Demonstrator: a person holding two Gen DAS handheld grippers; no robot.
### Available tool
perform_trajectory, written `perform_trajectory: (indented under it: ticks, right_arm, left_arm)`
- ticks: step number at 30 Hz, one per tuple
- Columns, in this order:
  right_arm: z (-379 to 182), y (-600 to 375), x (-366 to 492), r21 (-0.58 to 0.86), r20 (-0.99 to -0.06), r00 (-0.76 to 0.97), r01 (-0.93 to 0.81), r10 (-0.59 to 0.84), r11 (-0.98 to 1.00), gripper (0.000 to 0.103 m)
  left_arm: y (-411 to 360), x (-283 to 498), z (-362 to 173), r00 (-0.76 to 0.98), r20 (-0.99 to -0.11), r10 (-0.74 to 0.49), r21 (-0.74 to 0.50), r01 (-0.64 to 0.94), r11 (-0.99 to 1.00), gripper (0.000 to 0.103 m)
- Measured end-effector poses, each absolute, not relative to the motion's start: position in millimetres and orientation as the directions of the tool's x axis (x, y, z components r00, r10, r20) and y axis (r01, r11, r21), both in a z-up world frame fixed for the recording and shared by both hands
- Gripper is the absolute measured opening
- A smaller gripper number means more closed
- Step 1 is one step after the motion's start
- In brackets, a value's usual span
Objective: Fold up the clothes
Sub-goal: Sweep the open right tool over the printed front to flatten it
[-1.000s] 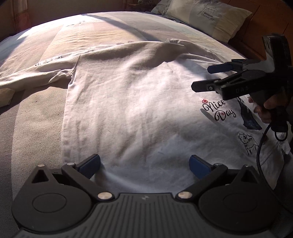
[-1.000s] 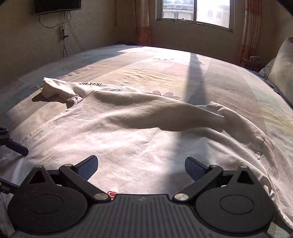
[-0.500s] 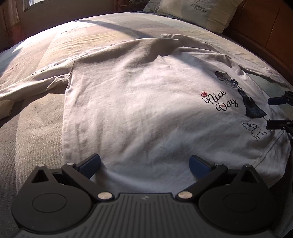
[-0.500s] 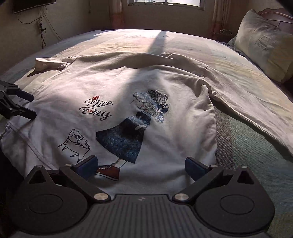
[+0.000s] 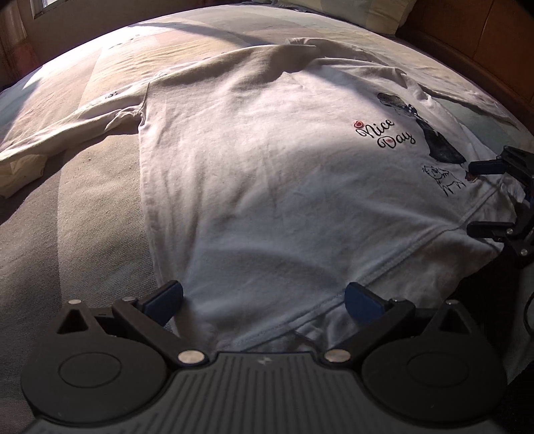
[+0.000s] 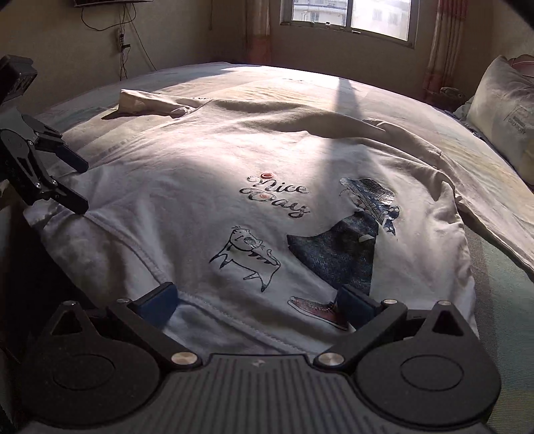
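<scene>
A white long-sleeved shirt (image 5: 267, 173) printed with "Nice Day", a girl and a cat lies spread flat on the bed, hem towards me. It fills the right wrist view (image 6: 207, 187) too. My left gripper (image 5: 263, 297) is open over the hem at the shirt's left corner; it also shows in the right wrist view (image 6: 78, 187). My right gripper (image 6: 255, 298) is open over the hem by the printed red shoe; it also shows in the left wrist view (image 5: 469, 200). Neither holds any cloth.
The bed (image 5: 66, 207) has a striped cover. One sleeve (image 5: 60, 137) stretches left, the other (image 6: 494, 213) right. A pillow (image 6: 500, 113) lies by the wooden headboard (image 5: 494, 43). A window (image 6: 347, 16) and wall cables (image 6: 123, 40) stand beyond the bed.
Both grippers have pulled back and down to the shirt's hem. The right gripper has left the shirt's middle and now sits low at the hem, to the right of the left one.
</scene>
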State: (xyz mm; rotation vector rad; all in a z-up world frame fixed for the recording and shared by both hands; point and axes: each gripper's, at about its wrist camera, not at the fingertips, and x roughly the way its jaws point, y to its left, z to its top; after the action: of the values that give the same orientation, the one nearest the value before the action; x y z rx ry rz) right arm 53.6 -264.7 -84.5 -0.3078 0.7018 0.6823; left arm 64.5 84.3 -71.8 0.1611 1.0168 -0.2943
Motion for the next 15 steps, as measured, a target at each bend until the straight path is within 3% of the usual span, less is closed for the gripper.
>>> perform_trajectory:
  ticks: [4, 8, 15]
  right_arm:
    - [-75, -271, 50, -0.033, -0.694, 0.572, -0.633, 0.438, 0.774, 0.103]
    - [-65, -273, 61, -0.002, -0.617, 0.646, -0.572, 0.450, 0.820, 0.103]
    - [-88, -265, 83, -0.012, -0.684, 0.626, -0.524, 0.375, 0.852, 0.103]
  left_arm:
    - [58, 64, -53, 0.534, -0.813, -0.229, -0.009, 0.384, 0.923, 0.102]
    - [13, 76, -58, 0.532, -0.785, -0.318, -0.041, 0.467, 0.883, 0.102]
    - [0, 60, -84, 0.509, -0.814, -0.278, -0.011, 0.466, 0.885, 0.102]
